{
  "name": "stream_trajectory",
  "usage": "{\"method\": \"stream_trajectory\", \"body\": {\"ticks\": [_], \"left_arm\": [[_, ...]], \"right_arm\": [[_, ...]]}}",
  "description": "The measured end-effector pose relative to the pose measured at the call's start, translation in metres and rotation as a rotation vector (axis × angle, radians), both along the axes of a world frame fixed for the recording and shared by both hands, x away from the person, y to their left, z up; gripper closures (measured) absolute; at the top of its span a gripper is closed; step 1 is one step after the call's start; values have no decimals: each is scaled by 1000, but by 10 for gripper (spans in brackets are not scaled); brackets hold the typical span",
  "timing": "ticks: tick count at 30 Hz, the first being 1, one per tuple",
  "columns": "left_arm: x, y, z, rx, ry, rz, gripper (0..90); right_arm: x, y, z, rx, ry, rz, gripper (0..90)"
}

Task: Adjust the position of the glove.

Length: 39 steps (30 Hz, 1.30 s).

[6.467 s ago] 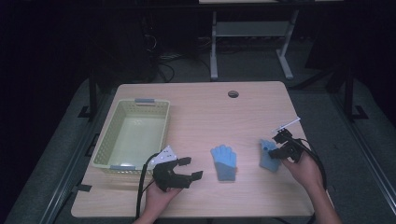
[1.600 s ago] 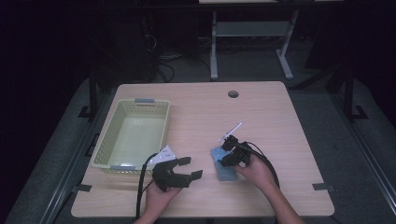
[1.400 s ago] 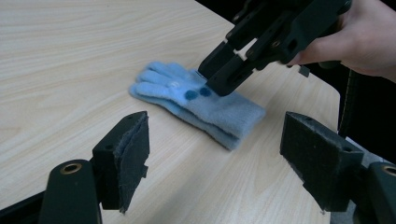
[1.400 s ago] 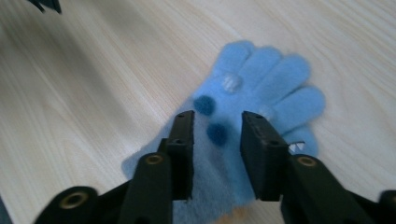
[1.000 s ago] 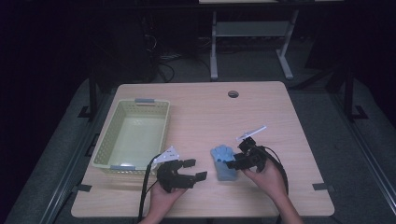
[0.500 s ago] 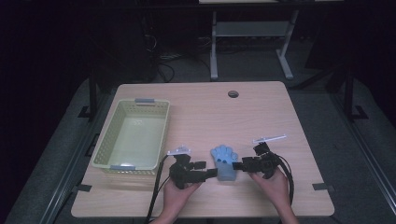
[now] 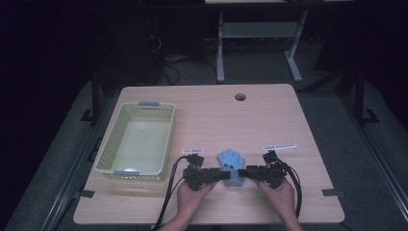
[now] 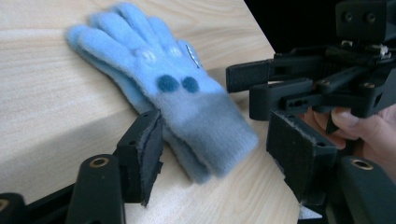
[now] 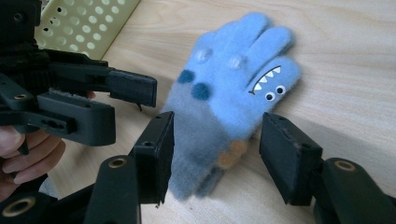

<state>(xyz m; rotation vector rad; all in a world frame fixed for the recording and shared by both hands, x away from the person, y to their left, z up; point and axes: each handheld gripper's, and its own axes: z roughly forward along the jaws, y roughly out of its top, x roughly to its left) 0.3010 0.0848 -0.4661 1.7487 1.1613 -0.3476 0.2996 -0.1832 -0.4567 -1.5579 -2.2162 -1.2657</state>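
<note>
High view: blue gloves (image 7: 230, 166) lie stacked on table (image 7: 269, 120), right of the basket (image 7: 137, 139). Both hands low, pointing inward at the cuff. Left gripper (image 7: 222, 176) and right gripper (image 7: 243, 173) have jaws apart, straddling the cuff, both just been closing, not clamped.

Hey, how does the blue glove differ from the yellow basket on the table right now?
The blue glove is soft, fuzzy knit lying flat; the yellow basket is stiff, perforated plastic with upright walls. The glove is far smaller than the basket. The glove lies near the table's front edge between the left tool and right tool, whose jaws reach its cuff from both sides; the basket sits apart to the left, nothing near it. Both rest on the wooden table.
</note>
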Motion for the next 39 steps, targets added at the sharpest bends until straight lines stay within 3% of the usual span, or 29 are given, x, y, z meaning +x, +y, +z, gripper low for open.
{"method": "stream_trajectory", "body": {"ticks": [10,22,34,39], "left_arm": [[5,-7,-9,3,48,-3,410],[6,-9,-15,14,62,-5,464],[8,-8,-18,-15,81,-14,485],[10,-9,-22,-30,96,-36,550]], "right_arm": [[1,-2,-7,32,19,-10,465],[1,0,-14,60,47,-12,490],[-1,5,-19,40,38,-15,566],[-2,8,-20,53,41,-14,597]]}}
